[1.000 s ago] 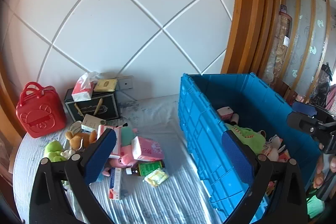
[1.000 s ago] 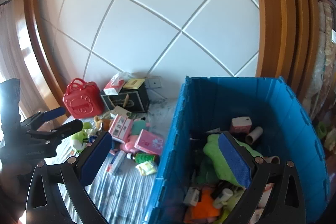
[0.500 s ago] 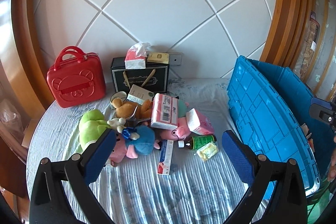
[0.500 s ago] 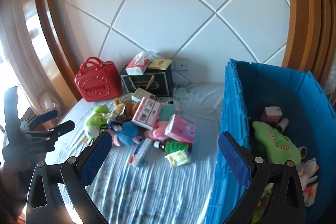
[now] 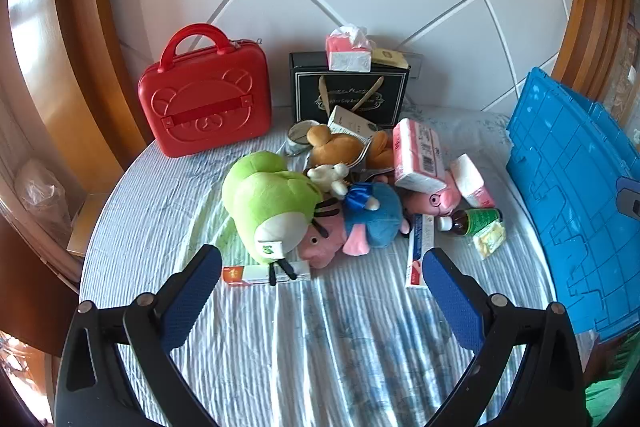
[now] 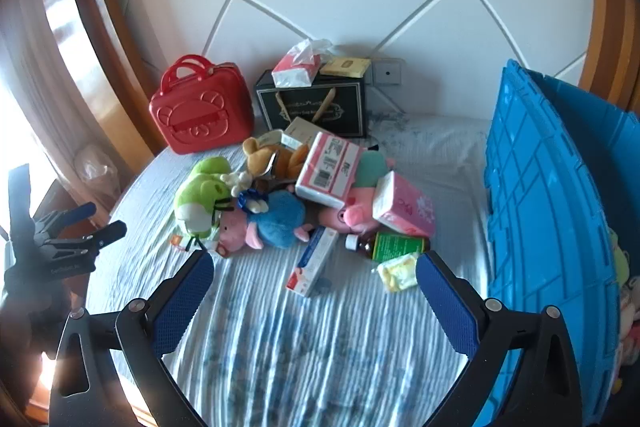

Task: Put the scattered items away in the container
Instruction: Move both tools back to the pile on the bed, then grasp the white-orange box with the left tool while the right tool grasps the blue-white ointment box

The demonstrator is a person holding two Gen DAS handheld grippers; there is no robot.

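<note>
A pile of scattered items lies mid-table: a green plush (image 5: 272, 203) (image 6: 198, 193), a blue-and-pink plush (image 5: 368, 213) (image 6: 276, 217), a pink tissue pack (image 5: 418, 155) (image 6: 330, 169), a toothpaste box (image 5: 418, 251) (image 6: 316, 261), a green bottle (image 5: 474, 221) (image 6: 394, 247) and a yellow packet (image 5: 488, 243) (image 6: 398, 275). The blue crate (image 5: 572, 187) (image 6: 536, 195) stands at the right. My left gripper (image 5: 322, 291) hovers open just short of the pile, nothing between its fingers. My right gripper (image 6: 314, 293) is open too, near the toothpaste box and packet.
A red bear case (image 5: 206, 99) (image 6: 200, 111) and a black gift box (image 5: 350, 93) (image 6: 314, 105) with tissues on top stand against the white wall. A second toothpaste box (image 5: 264, 273) lies by the green plush. Wooden frames flank the round table (image 5: 320, 355). Plush toys fill the crate's inside (image 6: 622, 267).
Both grippers swung left from over the blue crate toward the pile; the crate slid to the right edge of each view. Both stayed open.
</note>
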